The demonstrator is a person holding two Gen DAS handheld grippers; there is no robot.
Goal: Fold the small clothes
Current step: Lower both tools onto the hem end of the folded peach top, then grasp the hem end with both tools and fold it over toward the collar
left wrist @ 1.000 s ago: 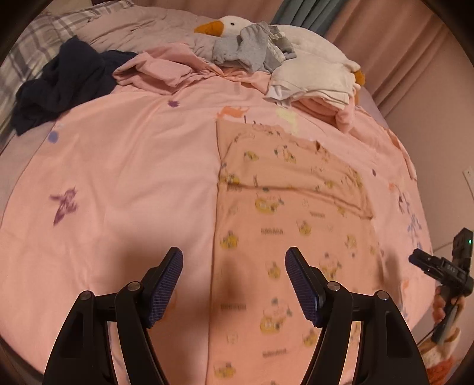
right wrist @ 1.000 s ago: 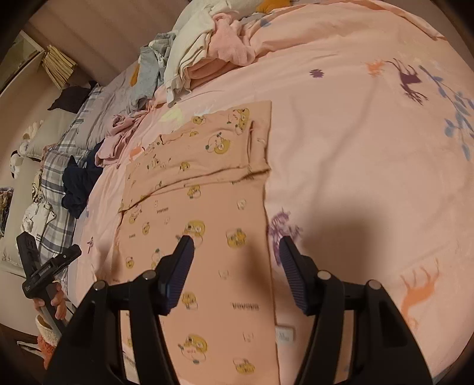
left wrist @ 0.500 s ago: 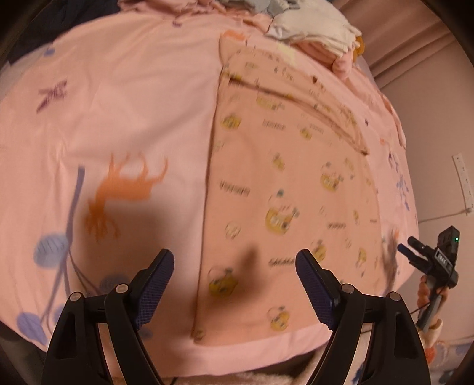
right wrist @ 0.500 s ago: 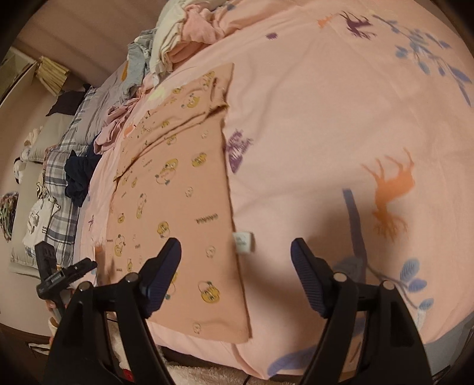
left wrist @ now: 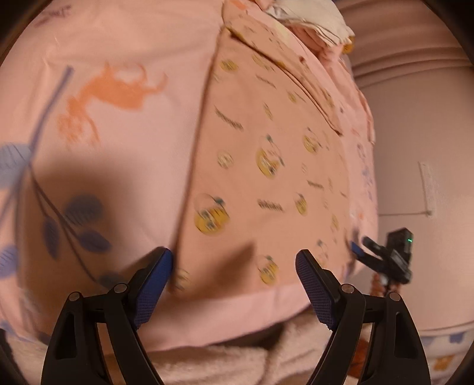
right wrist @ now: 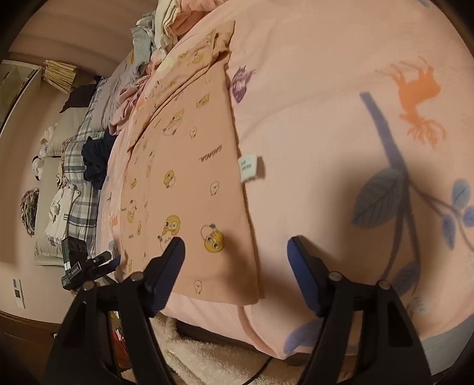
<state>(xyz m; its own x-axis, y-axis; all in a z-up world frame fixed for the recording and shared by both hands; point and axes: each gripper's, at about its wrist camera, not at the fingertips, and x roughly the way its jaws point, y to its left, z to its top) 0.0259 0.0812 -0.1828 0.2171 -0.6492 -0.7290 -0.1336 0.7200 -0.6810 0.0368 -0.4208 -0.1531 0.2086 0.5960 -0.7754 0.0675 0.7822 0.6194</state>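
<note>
My left tongs [left wrist: 234,266] hang wide apart over the near left corner of the shirt [left wrist: 266,165], gripping nothing; the left pad [left wrist: 154,275] sits just off the shirt's left edge, over the bed sheet [left wrist: 103,53]. The shirt is peach with yellow cartoon prints and lies flat on the bed, its long axis running from the near edge of the bed away toward the clothes pile [left wrist: 311,17] at the far end. Its near hem lies close to the bed's edge, and a folded band crosses it near the far end.

From my right tongs [right wrist: 235,251], also spread wide and holding nothing, I see the shirt's near right corner between the pads. The left pad [right wrist: 169,266] is over the cloth, the right one over bare sheet. A white label [right wrist: 250,167] sticks out from the shirt's right edge onto the sheet. Left of the shirt, a dark garment [right wrist: 94,160] lies on plaid bedding [right wrist: 80,177]. A fluffy white rug [right wrist: 207,355] shows below the bed's edge.
</note>
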